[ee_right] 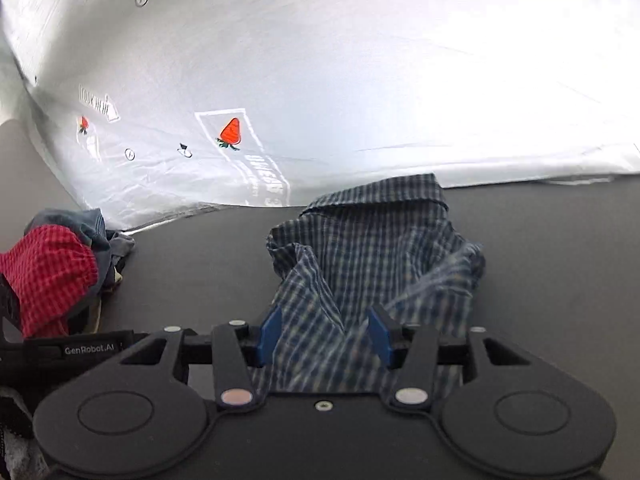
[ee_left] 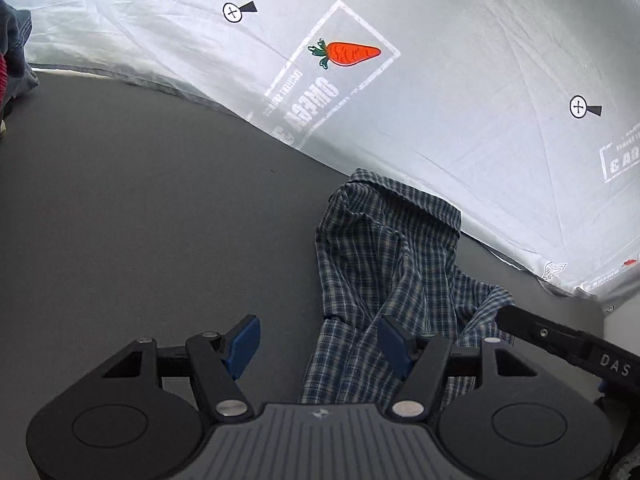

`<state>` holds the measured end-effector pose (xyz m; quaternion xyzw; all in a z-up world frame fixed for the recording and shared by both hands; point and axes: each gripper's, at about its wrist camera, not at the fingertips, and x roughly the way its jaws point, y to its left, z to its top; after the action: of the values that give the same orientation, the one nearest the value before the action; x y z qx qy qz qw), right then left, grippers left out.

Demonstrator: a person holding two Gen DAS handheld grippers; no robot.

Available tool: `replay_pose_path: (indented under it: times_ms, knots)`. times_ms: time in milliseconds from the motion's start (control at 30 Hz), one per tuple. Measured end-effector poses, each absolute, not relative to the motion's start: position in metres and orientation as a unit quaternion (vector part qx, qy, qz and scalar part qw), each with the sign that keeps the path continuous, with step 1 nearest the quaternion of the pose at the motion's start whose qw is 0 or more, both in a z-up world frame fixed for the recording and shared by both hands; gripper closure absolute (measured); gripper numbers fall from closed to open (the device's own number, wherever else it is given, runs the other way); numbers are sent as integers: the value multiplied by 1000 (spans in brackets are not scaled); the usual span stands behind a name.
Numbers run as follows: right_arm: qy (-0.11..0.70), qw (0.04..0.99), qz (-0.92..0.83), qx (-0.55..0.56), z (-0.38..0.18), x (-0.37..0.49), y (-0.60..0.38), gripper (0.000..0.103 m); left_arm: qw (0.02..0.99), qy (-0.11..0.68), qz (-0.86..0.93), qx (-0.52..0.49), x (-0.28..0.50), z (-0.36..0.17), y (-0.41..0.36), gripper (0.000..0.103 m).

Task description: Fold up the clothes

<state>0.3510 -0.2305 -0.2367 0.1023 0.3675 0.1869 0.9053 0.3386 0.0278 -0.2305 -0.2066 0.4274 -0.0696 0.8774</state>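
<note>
A blue plaid shirt [ee_left: 384,256] lies crumpled on the dark grey table [ee_left: 140,208], its collar end toward the silver backdrop. My left gripper [ee_left: 320,346] is open just above the table. Its right blue pad [ee_left: 394,346] is over the shirt's near edge, and its left pad is over bare table. In the right wrist view the same shirt [ee_right: 380,240] runs from the backdrop down between the fingers of my right gripper [ee_right: 325,335]. That gripper is open, with fabric lying loosely between its blue pads [ee_right: 270,334]. The right gripper's black body [ee_left: 560,340] shows at the right of the left wrist view.
A pile of other clothes, topped by a red checked garment [ee_right: 44,276], sits at the table's left by the backdrop. A crinkled silver sheet [ee_left: 440,80] with carrot and strawberry prints rises behind the table. The left gripper's body [ee_right: 80,348] reaches in at the lower left.
</note>
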Motion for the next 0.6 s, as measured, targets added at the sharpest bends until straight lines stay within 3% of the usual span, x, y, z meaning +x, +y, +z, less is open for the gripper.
replay_pose_path:
  times_ms: [200, 267, 300, 333, 367, 400, 533, 600]
  knots:
    - [383, 889, 253, 1, -266, 417, -175, 52, 867, 437, -64, -233, 348, -253, 61, 38]
    - [388, 880, 273, -29, -276, 436, -159, 58, 863, 440, -64, -239, 351, -256, 71, 38]
    - [391, 875, 283, -44, -281, 446, -150, 66, 863, 441, -61, -240, 352, -257, 75, 38]
    - [393, 869, 293, -59, -286, 455, -142, 98, 863, 440, -58, -242, 355, -258, 80, 38]
    - [396, 864, 303, -74, -291, 465, -134, 101, 862, 439, -57, -245, 359, -259, 84, 38]
    - [394, 861, 313, -77, -293, 472, -128, 101, 861, 438, -57, -252, 361, -259, 88, 38]
    - [382, 843, 362, 108, -279, 495, -147, 101, 858, 431, -54, -275, 373, -260, 102, 38]
    - [397, 845, 344, 97, -290, 507, -140, 101, 860, 431, -45, -271, 379, -261, 103, 37]
